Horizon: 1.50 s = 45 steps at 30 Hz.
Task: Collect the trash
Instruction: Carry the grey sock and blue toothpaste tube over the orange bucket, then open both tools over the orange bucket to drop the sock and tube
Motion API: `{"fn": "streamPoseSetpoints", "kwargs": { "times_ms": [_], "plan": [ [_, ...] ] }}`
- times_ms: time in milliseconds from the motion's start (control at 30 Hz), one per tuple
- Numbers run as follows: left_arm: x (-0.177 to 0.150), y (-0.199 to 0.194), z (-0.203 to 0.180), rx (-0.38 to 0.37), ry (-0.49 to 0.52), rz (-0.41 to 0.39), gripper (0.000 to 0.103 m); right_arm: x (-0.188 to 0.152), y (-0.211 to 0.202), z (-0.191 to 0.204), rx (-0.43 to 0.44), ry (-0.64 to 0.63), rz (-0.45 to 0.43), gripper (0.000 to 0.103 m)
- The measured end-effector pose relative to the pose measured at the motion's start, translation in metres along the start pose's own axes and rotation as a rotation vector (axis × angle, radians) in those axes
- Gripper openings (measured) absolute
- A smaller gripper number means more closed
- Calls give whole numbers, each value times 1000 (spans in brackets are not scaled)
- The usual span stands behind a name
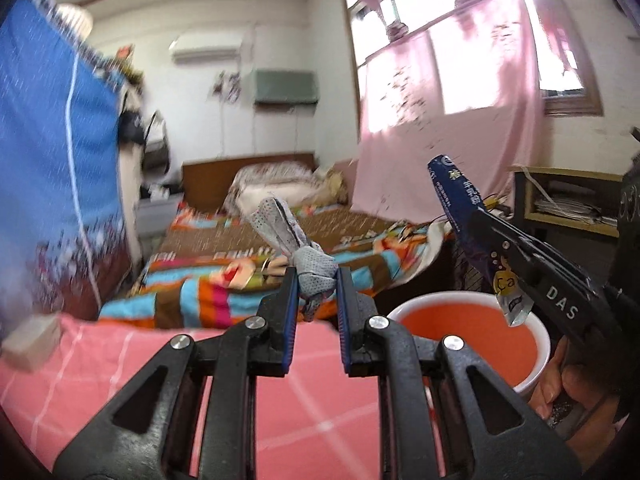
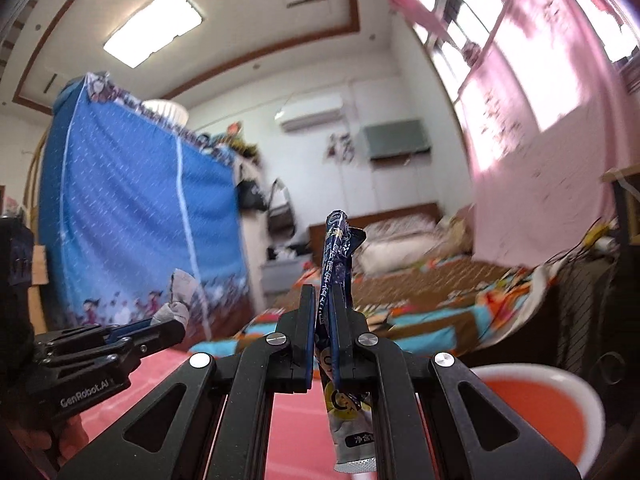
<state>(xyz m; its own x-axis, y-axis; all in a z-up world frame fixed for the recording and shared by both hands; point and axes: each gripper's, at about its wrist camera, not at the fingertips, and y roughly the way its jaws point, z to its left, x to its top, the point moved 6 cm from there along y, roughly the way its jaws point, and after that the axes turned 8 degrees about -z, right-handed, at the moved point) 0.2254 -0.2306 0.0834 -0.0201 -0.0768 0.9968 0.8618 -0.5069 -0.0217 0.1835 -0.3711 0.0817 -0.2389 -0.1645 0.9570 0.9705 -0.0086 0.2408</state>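
- Two tongs in view, one per hand, both raised over a pink checked cloth (image 1: 120,364).
- Left tongs (image 1: 317,280): jaws narrow, clamped on one crumpled grey-white wad (image 1: 310,270) with a perforated texture; its loose end sticks up past the tips.
- Same wad seen from the right wrist view (image 2: 176,304), sitting at the tips of the left tongs (image 2: 168,322).
- Right tongs (image 2: 322,312): jaws fully closed on one dark blue sachet wrapper (image 2: 338,256), upright, top end above the tips, silver-white bottom end hanging below them.
- From the left wrist view the right tongs (image 1: 486,222) hold that wrapper (image 1: 456,196) tilted, lower end hanging over the bucket.
- One container: a round white bucket (image 1: 536,380) with an orange-red inside; nothing visible inside it.
- Bucket sits right of the pink cloth, below the right tongs; also seen low right in the right wrist view (image 2: 592,408).
- Trash count: two pieces, both in the air, neither in the bucket.
- A hand (image 1: 568,392) grips the right tongs' handle beside the bucket.
- Background: one bed (image 1: 280,248) with a striped colourful blanket, one blue cloth hanging (image 2: 132,208), pink curtains (image 1: 460,120) across the window.
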Motion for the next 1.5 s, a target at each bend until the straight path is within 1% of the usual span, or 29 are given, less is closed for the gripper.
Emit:
{"fn": "streamPoseSetpoints", "kwargs": {
  "times_ms": [67, 200, 367, 567, 733, 933, 1267, 1367, 1500],
  "plan": [
    [5, 3, -16, -30, 29, -28, 21, 3, -4, -11, -33, -4, -15, 4],
    [7, 11, -42, -88, 52, -32, 21, 5, -8, -39, -98, 18, -9, 4],
    [2, 26, -69, -149, 67, 0, 21, -3, -9, -71, -167, 68, 33, 4],
    [-7, 41, -92, -194, 77, 49, 21, -11, -14, -89, -213, 96, 75, 5],
    [-20, 51, -98, -213, 79, 104, 22, -22, -12, -101, -239, 112, 137, 5],
    [-35, 67, -104, -246, 43, 192, 22, -30, -10, -108, -260, 136, 184, 6],
    [-51, 83, -111, -284, -23, 308, 25, -42, -4, -108, -268, 142, 255, 6],
    [-53, 84, -112, -281, -17, 319, 26, -43, -4, -108, -272, 144, 263, 6],
    [-55, 85, -111, -281, -18, 327, 31, -44, -3, -109, -278, 150, 270, 6]
  ]
}}
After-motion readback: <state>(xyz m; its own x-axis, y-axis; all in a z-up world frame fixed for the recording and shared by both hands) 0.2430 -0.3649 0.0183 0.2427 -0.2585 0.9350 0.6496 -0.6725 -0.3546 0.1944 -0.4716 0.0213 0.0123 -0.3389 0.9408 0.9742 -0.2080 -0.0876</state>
